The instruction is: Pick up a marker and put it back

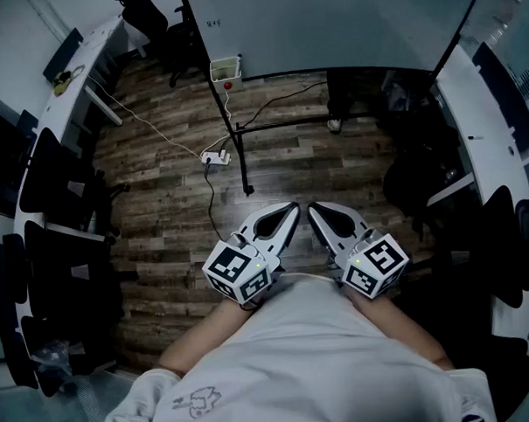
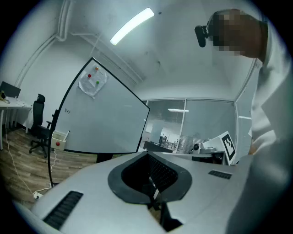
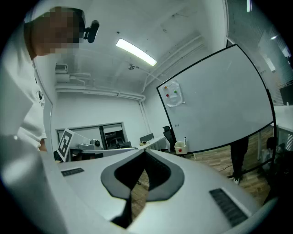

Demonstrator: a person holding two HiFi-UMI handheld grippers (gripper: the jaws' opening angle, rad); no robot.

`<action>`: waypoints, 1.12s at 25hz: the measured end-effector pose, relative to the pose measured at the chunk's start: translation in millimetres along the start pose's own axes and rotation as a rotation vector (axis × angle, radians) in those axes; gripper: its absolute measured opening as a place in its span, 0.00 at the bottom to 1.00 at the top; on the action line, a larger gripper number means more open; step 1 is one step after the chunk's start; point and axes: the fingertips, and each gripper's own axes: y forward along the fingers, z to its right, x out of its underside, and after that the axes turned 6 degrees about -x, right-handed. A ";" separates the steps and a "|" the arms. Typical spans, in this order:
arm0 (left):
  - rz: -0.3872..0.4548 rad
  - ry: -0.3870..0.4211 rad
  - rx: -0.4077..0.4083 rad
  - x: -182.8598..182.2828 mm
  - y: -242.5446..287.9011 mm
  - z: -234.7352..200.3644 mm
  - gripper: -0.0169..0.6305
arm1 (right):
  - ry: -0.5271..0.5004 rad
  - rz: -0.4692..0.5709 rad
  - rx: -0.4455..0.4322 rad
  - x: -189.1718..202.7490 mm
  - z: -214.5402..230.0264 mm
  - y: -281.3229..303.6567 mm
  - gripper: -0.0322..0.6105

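A marker stands upright in a small white tray fixed to the lower left corner of the whiteboard. The right gripper view shows the same marker in that tray. Both grippers are held close to my chest, well short of the board. My left gripper is shut with nothing in it, its tips meeting. Beside it my right gripper is also shut on nothing. In the left gripper view the marker cube of the right gripper shows at the right.
A wooden floor lies below, with a power strip and cables near the whiteboard stand's leg. Black chairs and a white desk line the left; more dark chairs stand right. A person's legs show behind the board.
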 end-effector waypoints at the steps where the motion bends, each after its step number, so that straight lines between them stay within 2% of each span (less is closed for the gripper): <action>1: 0.002 -0.004 -0.002 -0.4 0.1 -1.7 0.03 | -0.003 -0.002 -0.005 -0.7 -0.4 1.3 0.07; 13: -0.027 -0.037 -0.010 2.5 2.1 -36.7 0.03 | 0.003 -0.028 -0.046 2.4 6.0 35.2 0.07; 21: -0.013 -0.032 -0.038 -10.8 7.7 -92.6 0.03 | 0.018 -0.035 -0.060 1.6 21.2 87.4 0.07; 28: -0.026 0.001 -0.026 -36.2 18.8 -172.2 0.03 | 0.024 -0.016 -0.056 -8.9 44.3 169.6 0.07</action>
